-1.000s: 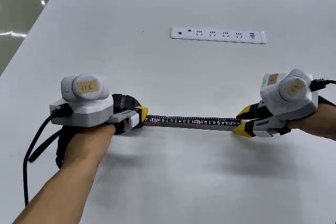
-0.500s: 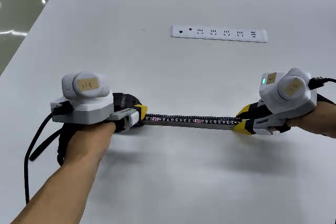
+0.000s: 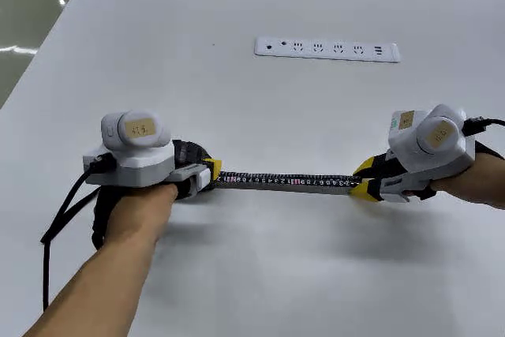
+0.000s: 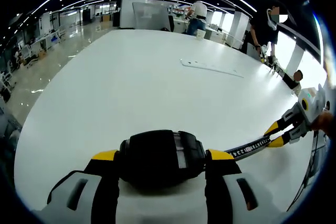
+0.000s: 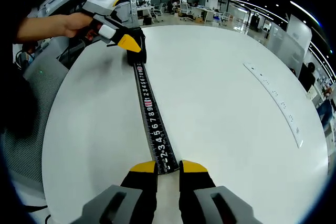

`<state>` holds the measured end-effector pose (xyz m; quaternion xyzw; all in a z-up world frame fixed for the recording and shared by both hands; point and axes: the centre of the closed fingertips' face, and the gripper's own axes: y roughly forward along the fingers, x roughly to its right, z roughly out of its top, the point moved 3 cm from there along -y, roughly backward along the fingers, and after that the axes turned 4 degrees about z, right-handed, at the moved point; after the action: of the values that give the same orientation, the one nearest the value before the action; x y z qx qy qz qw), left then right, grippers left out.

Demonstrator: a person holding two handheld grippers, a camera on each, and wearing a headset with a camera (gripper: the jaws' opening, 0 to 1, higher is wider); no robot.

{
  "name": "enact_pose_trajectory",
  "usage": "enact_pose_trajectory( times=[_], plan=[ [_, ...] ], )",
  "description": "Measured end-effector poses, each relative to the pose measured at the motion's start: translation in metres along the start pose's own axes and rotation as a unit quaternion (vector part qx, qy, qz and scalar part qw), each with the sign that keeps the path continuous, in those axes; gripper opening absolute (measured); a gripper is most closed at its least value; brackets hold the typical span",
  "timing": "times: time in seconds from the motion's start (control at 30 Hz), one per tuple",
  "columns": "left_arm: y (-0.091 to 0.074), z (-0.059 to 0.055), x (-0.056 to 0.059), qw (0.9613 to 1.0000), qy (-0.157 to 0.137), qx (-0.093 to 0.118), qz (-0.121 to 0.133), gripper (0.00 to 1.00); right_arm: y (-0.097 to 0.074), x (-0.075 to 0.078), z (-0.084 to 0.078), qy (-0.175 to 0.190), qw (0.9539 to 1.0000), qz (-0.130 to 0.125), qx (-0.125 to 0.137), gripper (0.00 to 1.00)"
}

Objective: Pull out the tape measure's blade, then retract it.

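The black tape measure case sits on the white table with my left gripper shut around it. Its blade, black with white numbers, stretches to the right across the table. My right gripper is shut on the blade's end, its yellow-tipped jaws pinching it. In the right gripper view the left gripper shows at the far end of the blade; in the left gripper view the right gripper shows at the right edge.
A white power strip lies farther back on the white table. Black cables trail from the left gripper. People stand beyond the table's far end. The table's left edge drops to the floor.
The left gripper with the case has shifted slightly right, towards the right gripper, so a little less blade spans between them. The right gripper has hardly moved.
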<state>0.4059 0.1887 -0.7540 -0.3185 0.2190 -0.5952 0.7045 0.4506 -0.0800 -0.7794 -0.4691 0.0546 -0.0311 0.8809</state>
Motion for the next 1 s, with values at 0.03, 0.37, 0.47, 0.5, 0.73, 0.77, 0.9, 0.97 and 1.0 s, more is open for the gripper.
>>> enact_pose_trajectory(
  times=[0.03,0.37,0.47,0.5,0.73,0.77,0.9,0.97,1.0],
  plan=[
    [-0.0002,-0.0004,0.0009,1.0000,-0.001,0.001,0.002,0.63,-0.0001,-0.0001,-0.0003,0.000,1.0000,-0.001,0.002,0.12],
    [0.0012,-0.0009,0.0017,0.9999,0.001,0.003,0.012,0.63,0.0000,-0.0013,-0.0014,-0.004,1.0000,0.000,0.008,0.11],
    [0.0007,-0.0014,0.0008,0.9999,0.004,0.000,0.012,0.62,0.0002,-0.0012,-0.0016,-0.004,0.9999,0.001,0.010,0.11],
    [0.0003,-0.0019,0.0017,0.9999,0.004,0.000,0.012,0.62,0.0002,-0.0013,-0.0017,-0.004,0.9999,0.002,0.011,0.11],
    [0.0002,-0.0015,-0.0012,0.9999,0.009,-0.008,0.011,0.60,0.0010,-0.0019,-0.0016,-0.009,0.9999,0.003,0.011,0.11],
    [-0.0003,-0.0020,-0.0002,0.9999,0.010,-0.009,0.011,0.60,0.0010,-0.0019,-0.0018,-0.010,0.9999,0.003,0.011,0.11],
    [-0.0003,-0.0022,-0.0001,0.9998,0.013,-0.009,0.012,0.59,0.0010,-0.0017,-0.0019,-0.009,0.9999,0.002,0.011,0.11],
    [-0.0001,-0.0021,-0.0003,0.9998,0.015,-0.010,0.013,0.59,0.0010,-0.0015,-0.0019,-0.008,0.9999,0.003,0.011,0.11],
    [0.0003,-0.0014,-0.0014,0.9997,0.020,-0.009,0.013,0.58,0.0011,-0.0013,-0.0016,-0.008,0.9999,0.003,0.012,0.11]
  ],
)
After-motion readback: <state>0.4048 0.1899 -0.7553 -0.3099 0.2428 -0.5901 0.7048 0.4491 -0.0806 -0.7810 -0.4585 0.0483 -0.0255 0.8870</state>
